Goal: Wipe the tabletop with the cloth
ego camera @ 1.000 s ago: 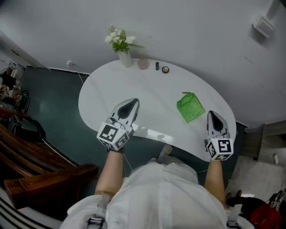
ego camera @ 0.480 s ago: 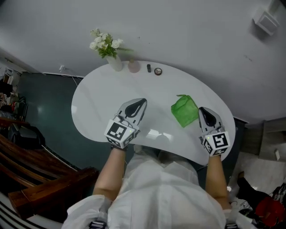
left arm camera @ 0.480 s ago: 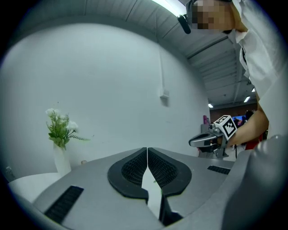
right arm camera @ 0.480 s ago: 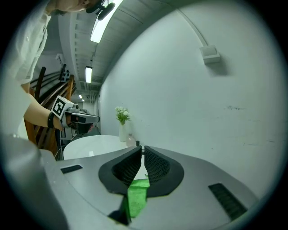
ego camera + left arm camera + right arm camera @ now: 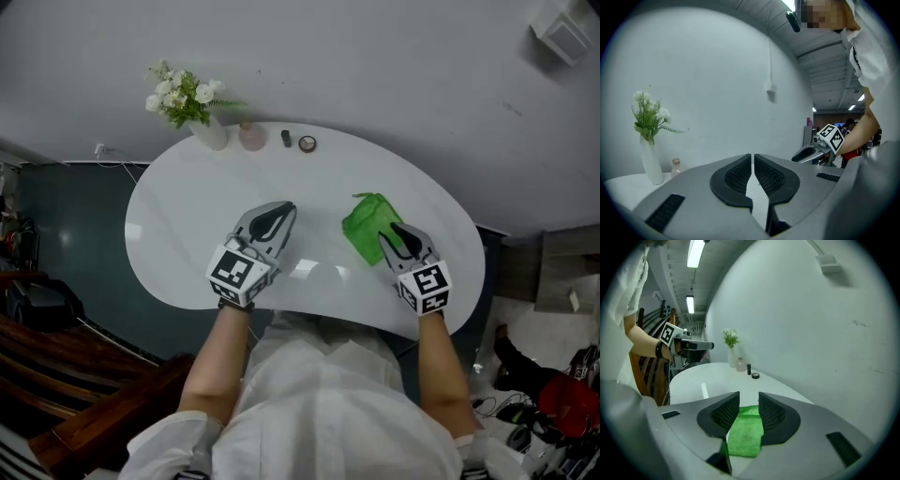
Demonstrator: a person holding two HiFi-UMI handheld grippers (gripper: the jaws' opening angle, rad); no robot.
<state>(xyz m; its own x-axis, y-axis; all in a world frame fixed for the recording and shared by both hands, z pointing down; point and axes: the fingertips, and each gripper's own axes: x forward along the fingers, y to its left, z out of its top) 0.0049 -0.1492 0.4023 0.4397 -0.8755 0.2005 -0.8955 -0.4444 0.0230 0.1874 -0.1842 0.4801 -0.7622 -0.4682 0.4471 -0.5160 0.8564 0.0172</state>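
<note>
looking soft, light and floppy, the green cloth (image 5: 364, 225) lies on the tabletop (image 5: 187, 225), right side; pinch its near edge. right gripper (image 5: 398, 234) jaws have just been opening, cloth between them but unpinched. left gripper (image 5: 272, 217) is pressed together, empty.

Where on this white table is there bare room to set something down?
Free: the tabletop between the vase and the left gripper, and the strip between that gripper and the green cloth. Crowded: the back edge, with vase, bottle and two small items.

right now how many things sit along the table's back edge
4, left to right: vase of white flowers, pinkish bottle, small dark bottle, round tin. None looks hidden.
</note>
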